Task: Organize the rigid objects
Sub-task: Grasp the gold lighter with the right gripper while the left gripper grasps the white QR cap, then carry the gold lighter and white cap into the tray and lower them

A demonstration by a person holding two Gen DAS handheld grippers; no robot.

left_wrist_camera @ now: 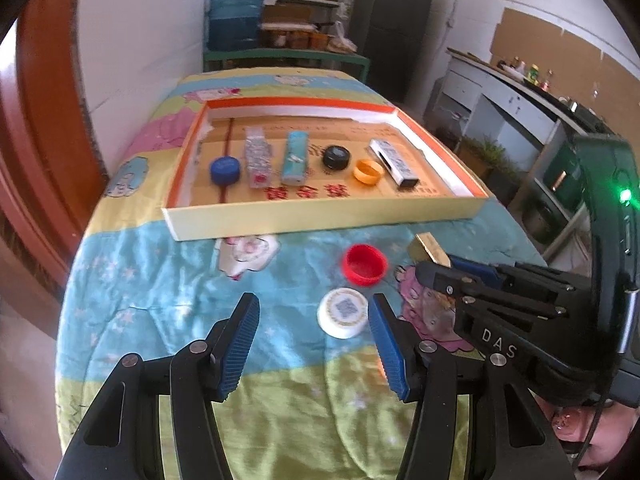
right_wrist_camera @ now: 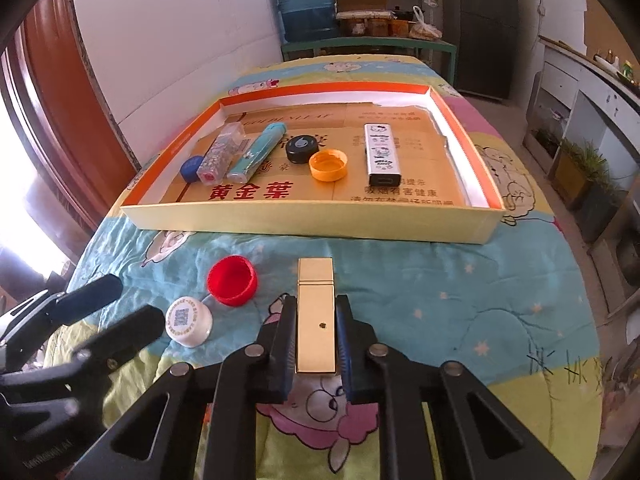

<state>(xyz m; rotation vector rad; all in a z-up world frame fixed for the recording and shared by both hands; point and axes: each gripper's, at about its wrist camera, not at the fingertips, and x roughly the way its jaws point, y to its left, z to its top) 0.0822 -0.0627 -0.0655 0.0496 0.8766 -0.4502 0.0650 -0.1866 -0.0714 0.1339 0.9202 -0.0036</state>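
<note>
Right wrist: right tongs (right_wrist_camera: 315, 334) level, clamped around gold lighter (right_wrist_camera: 315, 312).

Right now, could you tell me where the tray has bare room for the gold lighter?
The tray is bare along its back wall and right of the white lighter. Its left half is crowded, from the blue cap to the orange cap. The right gripper holds the gold lighter.

— How many caps do you count?

— Five: blue cap (right_wrist_camera: 191, 168), black cap (right_wrist_camera: 303, 149) and orange cap (right_wrist_camera: 329, 165) in the tray (right_wrist_camera: 304, 222), red cap (right_wrist_camera: 232, 280) and white cap (right_wrist_camera: 189, 321) outside it.

— And lighters?

— Four: clear lighter (right_wrist_camera: 219, 153), teal lighter (right_wrist_camera: 257, 152), white lighter (right_wrist_camera: 381, 153), and the gold lighter (right_wrist_camera: 316, 316) between my jaws.
</note>
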